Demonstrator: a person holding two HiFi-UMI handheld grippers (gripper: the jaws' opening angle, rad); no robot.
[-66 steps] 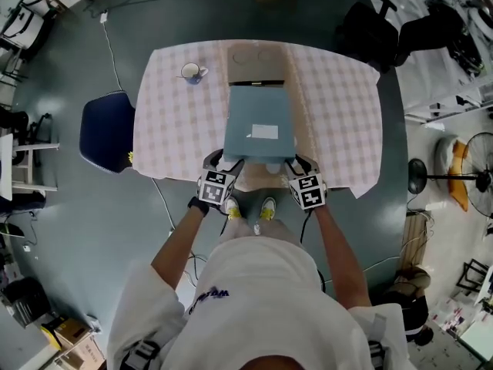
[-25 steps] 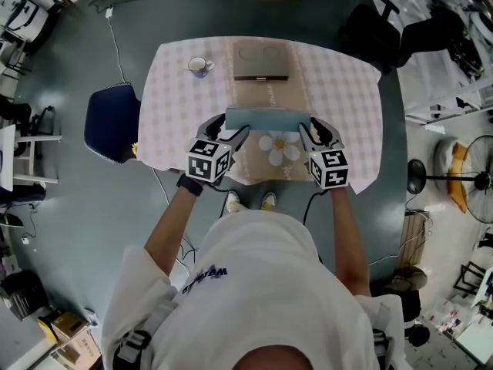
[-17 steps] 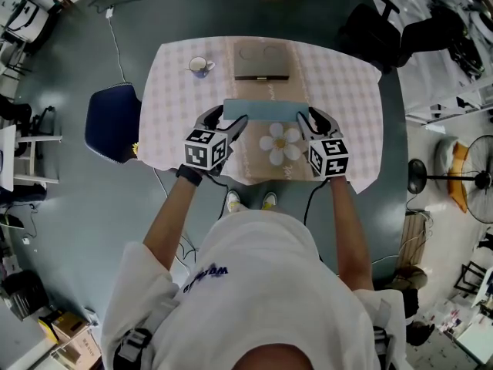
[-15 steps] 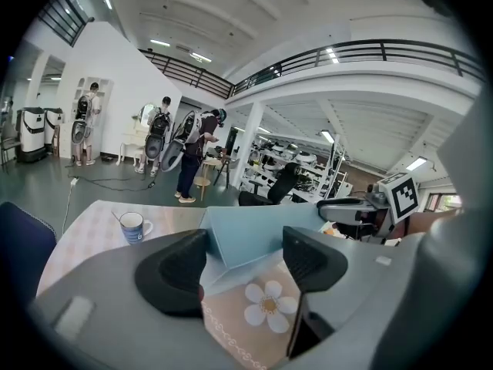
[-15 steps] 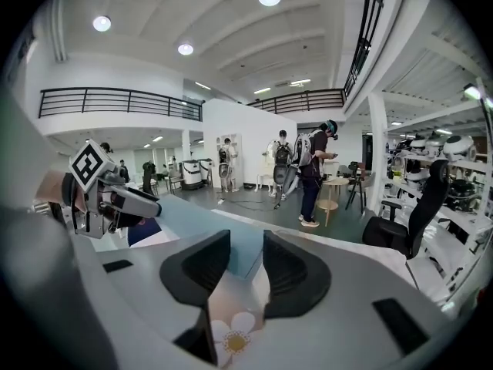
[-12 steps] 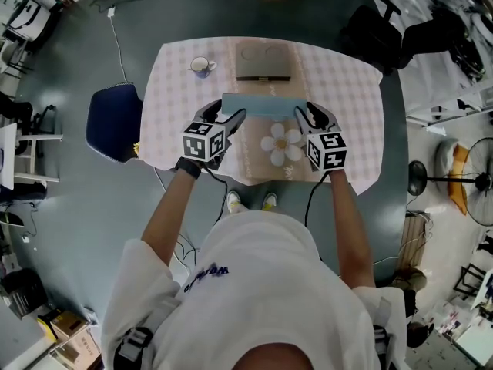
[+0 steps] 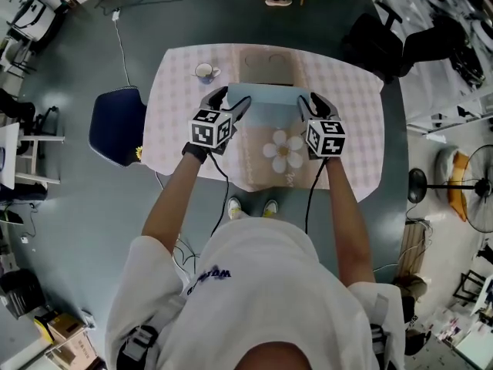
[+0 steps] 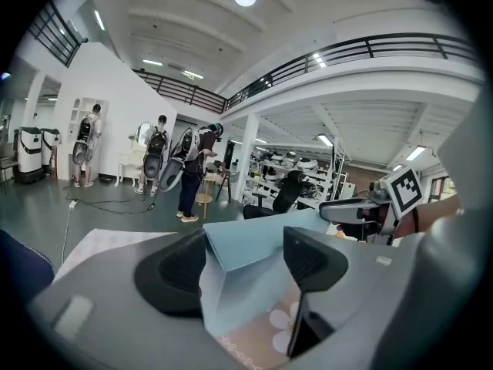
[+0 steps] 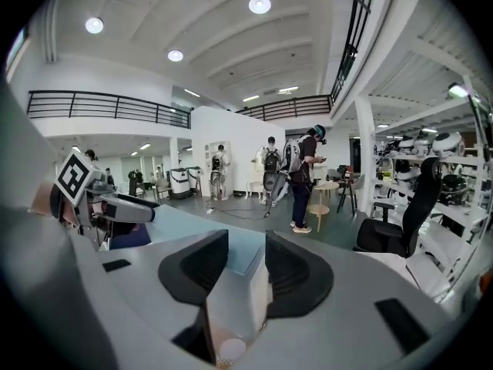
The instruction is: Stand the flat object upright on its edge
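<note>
A flat pale-blue box (image 7: 268, 106) is held over the middle of the table, raised on its long edge between both grippers and leaning. My left gripper (image 7: 233, 99) is shut on its left end; in the left gripper view the box corner (image 8: 239, 284) sits between the dark pads (image 8: 181, 272). My right gripper (image 7: 310, 101) is shut on the right end, and in the right gripper view the box edge (image 9: 240, 291) is pinched between the pads (image 9: 293, 272). I cannot see whether the bottom edge touches the cloth.
The table wears a pink checked cloth (image 7: 173, 133) with a brown runner and a white flower print (image 7: 284, 151). A mug (image 7: 205, 72) stands at the far left, a flat brown box (image 7: 266, 62) lies behind. A blue chair (image 7: 115, 126) stands left of the table.
The box went from lying flat at the near edge to raised on its edge. Both grippers carried it away from me toward the table's middle, keeping their hold.
</note>
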